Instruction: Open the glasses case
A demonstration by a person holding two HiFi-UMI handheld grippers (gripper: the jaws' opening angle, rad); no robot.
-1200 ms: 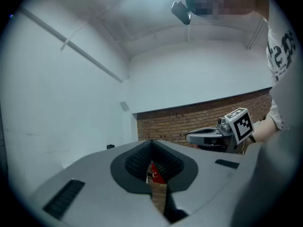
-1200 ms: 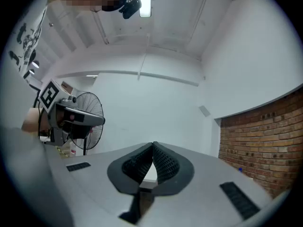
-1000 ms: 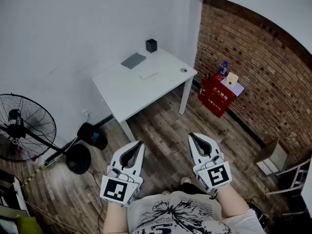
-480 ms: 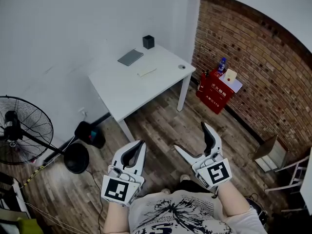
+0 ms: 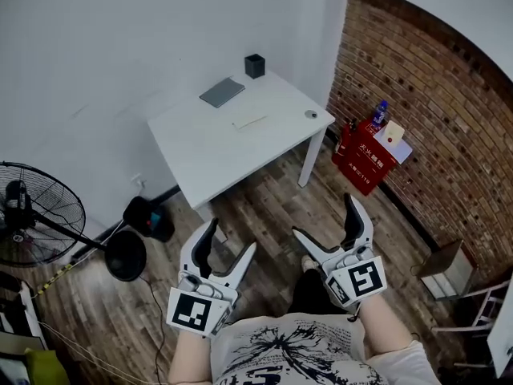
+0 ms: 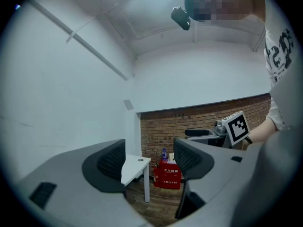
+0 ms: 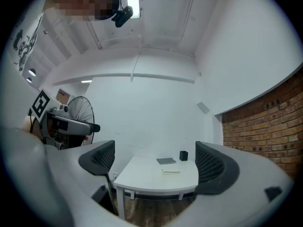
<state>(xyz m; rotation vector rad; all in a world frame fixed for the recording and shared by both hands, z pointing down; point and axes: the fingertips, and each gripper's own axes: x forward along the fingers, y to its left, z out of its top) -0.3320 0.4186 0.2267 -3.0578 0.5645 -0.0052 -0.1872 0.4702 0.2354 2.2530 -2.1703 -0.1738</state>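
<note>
Left tongs (image 5: 232, 235), right tongs (image 5: 323, 215) just opened wide, empty; white table (image 5: 208, 151) edge well ahead, floor (image 5: 264, 207) between

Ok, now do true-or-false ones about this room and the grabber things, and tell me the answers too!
1. Both grippers are shut. False: the left gripper and the right gripper have just been opening. Their jaws stand apart with nothing between them.
2. The table is white. True.
3. The fan stands on the table. False: it stands on the wooden floor, to the left of the table.
4. A red box sits by the brick wall. True.
</note>
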